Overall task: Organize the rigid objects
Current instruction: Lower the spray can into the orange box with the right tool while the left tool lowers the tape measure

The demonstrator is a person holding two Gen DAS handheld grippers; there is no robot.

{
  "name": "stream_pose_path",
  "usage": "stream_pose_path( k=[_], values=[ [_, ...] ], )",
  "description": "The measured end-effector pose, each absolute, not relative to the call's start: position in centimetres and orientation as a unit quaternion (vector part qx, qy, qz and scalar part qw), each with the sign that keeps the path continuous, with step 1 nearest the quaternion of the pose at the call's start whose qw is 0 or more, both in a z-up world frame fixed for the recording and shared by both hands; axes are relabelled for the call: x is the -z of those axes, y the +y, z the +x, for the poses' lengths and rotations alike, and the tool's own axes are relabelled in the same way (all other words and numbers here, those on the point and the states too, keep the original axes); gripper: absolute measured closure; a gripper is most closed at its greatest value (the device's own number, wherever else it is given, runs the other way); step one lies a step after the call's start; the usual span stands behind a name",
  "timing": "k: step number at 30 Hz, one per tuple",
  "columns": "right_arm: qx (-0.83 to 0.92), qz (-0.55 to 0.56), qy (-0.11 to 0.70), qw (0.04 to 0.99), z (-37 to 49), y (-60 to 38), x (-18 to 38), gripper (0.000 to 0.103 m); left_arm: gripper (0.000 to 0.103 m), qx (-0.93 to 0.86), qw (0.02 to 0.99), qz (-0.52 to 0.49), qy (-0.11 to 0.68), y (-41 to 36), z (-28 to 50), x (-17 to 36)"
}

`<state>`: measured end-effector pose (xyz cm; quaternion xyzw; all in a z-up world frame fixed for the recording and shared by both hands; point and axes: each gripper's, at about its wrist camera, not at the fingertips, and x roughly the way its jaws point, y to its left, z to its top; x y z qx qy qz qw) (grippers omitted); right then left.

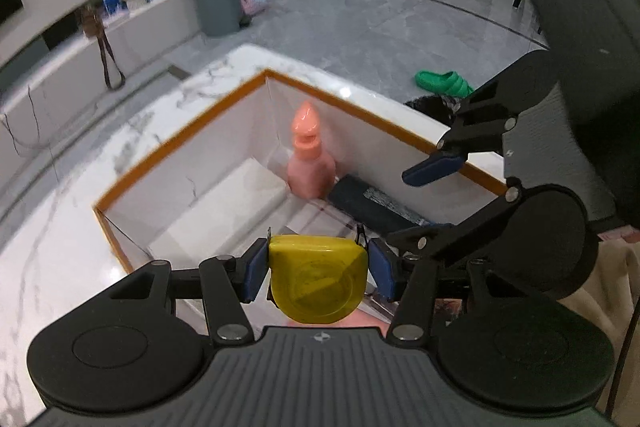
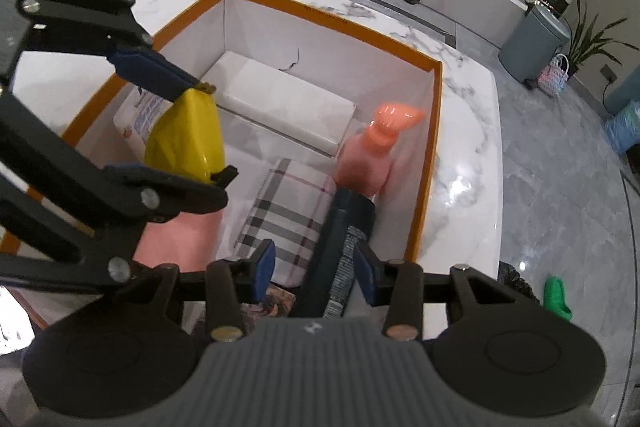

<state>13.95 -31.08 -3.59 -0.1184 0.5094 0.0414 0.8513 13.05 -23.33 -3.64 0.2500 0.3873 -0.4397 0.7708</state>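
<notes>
While the left gripper (image 1: 318, 267) clamps the yellow tape measure (image 1: 318, 279) above the orange-rimmed box (image 2: 434, 67), lower it into free floor space; the right gripper (image 2: 316, 273) brackets the dark bottle (image 2: 344, 251), contact unclear

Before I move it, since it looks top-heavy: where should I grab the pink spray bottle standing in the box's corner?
Take the pink spray bottle by its narrow neck under the nozzle, coming from above; it stands upright against the box walls, so its sides are blocked.
</notes>
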Motion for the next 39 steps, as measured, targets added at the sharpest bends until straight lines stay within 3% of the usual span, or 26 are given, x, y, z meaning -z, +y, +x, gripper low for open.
stream_pose_path(
  k=[8, 21, 32, 39],
  values=[
    [-0.046, -0.106, 0.506, 0.855, 14.3, -31.9, 4.0, 0.060, 0.042, 0.415, 0.777, 0.270, 0.390, -23.9, 14.7, 4.7],
    [-0.078, -0.092, 0.499, 0.858, 15.6, -30.6, 5.5, 0.060, 0.042, 0.380, 0.744, 0.406, 0.370, -26.4, 16.7, 8.6],
    [-0.082, -0.087, 0.503, 0.856, 15.8, -30.4, 5.9, 0.059, 0.041, 0.364, 0.731, 0.423, 0.392, -26.9, 17.0, 9.9],
    [-0.086, -0.091, 0.509, 0.852, 15.2, -30.0, 6.0, 0.056, 0.036, 0.347, 0.737, 0.430, 0.390, -26.3, 16.9, 9.9]
  ],
)
